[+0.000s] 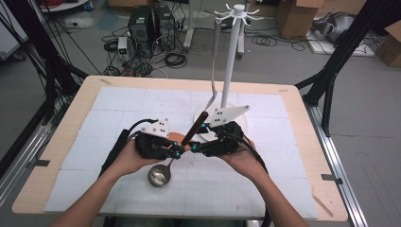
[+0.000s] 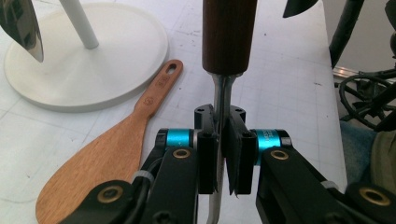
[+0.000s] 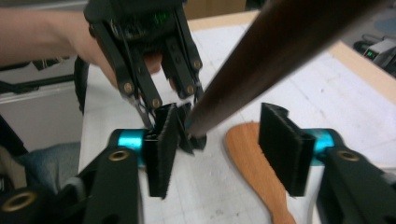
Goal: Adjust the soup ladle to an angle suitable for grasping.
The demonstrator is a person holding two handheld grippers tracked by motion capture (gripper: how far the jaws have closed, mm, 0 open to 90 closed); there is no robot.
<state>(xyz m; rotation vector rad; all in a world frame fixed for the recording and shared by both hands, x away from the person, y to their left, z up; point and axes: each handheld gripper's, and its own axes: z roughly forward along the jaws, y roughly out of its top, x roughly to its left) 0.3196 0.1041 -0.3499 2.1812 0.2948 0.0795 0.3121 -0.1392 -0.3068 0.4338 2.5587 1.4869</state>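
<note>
A ladle with a steel bowl (image 1: pixel 159 176) and a dark wooden handle (image 1: pixel 195 127) is held tilted above the table. My left gripper (image 1: pixel 178 150) is shut on its thin metal shaft (image 2: pixel 219 93), just below the handle (image 2: pixel 229 32). My right gripper (image 1: pixel 195 147) faces it from the right. Its jaws stand apart on either side of the handle (image 3: pixel 280 56), which runs between them near the left pad (image 3: pixel 161 147). A wooden rice spatula (image 2: pixel 116 144) lies flat on the mat under both grippers.
A white utensil stand (image 1: pixel 231 61) rises from a round base (image 2: pixel 93 60) just behind the grippers. A metal utensil (image 1: pixel 215 66) hangs from one of its top hooks. A white gridded mat (image 1: pixel 118 109) covers the wooden table.
</note>
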